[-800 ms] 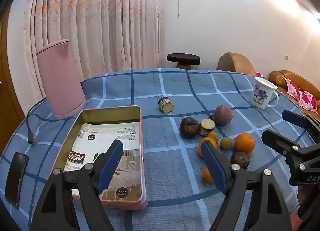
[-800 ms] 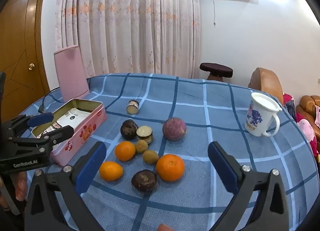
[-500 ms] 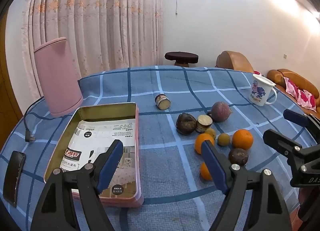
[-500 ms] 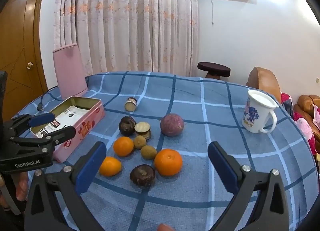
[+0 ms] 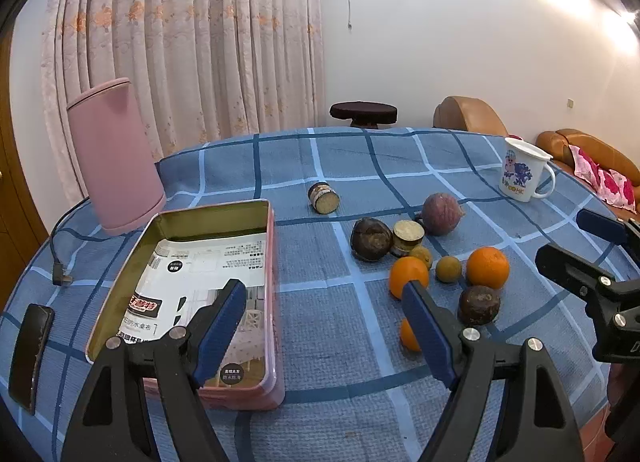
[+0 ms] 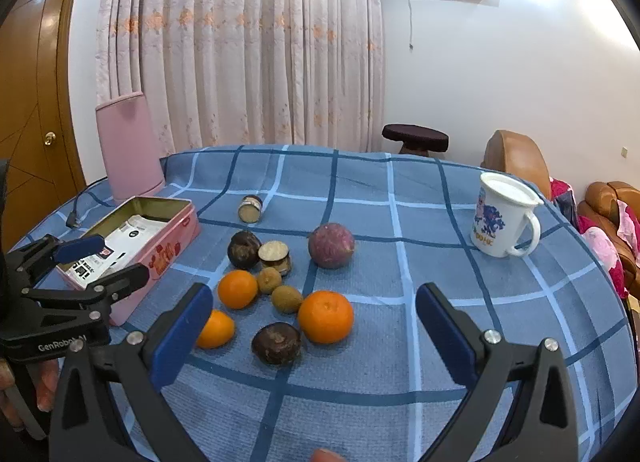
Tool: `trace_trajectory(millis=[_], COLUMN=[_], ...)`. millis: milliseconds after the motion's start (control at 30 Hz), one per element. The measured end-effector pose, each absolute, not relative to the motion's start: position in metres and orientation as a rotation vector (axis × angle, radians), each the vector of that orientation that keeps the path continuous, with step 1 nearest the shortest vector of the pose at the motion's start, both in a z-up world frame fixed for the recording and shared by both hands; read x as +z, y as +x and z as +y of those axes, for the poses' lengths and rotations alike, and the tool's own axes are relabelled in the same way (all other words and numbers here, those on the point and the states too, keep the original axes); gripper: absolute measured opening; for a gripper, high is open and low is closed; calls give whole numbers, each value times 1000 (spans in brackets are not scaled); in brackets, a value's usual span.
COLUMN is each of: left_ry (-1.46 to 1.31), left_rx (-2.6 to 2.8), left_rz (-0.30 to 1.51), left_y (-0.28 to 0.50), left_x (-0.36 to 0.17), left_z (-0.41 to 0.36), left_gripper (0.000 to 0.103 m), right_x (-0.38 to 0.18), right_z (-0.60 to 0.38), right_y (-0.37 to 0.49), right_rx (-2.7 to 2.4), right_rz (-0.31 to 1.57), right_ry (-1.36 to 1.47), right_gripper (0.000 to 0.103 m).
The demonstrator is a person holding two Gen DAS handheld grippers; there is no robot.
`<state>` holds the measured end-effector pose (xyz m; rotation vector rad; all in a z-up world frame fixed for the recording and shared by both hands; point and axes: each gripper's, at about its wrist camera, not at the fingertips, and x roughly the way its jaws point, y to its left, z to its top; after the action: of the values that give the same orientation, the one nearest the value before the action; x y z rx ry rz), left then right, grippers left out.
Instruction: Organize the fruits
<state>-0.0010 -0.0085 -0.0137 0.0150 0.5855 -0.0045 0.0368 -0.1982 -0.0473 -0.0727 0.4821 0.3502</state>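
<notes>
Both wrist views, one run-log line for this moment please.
phase: pre-grasp | left gripper: open, empty | right gripper: open, empty | fruits: loose on tablecloth | pink tin: holds leaflet, no fruit

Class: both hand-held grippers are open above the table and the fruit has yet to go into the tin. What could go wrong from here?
1. The fruits sit packed together; closing on the orange could nudge the dark fruit into rolling.
2. The pink tin is shallow, so round fruit dropped in might bounce out.

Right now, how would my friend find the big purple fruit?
Start at the white mug on the blue checked tablecloth. Look left to the fruit pile; the purple fruit sits at its far edge. It is the only reddish-purple one, bigger than the dark brown fruits.
</notes>
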Motion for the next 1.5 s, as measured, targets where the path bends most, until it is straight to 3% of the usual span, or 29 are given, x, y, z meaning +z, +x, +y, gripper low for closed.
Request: trace_trajectory(millis=[1500], left_ry=[25], left_rx=[-10], left_rz=[606], left_y=[-3], left_x=[-26], left_z=[-13], left_gripper=[81], right_x=[-61], right_z=[-195], right_y=[30], right_rx=[359], right_rz=[495], right_ry=[-55], right_gripper=[103])
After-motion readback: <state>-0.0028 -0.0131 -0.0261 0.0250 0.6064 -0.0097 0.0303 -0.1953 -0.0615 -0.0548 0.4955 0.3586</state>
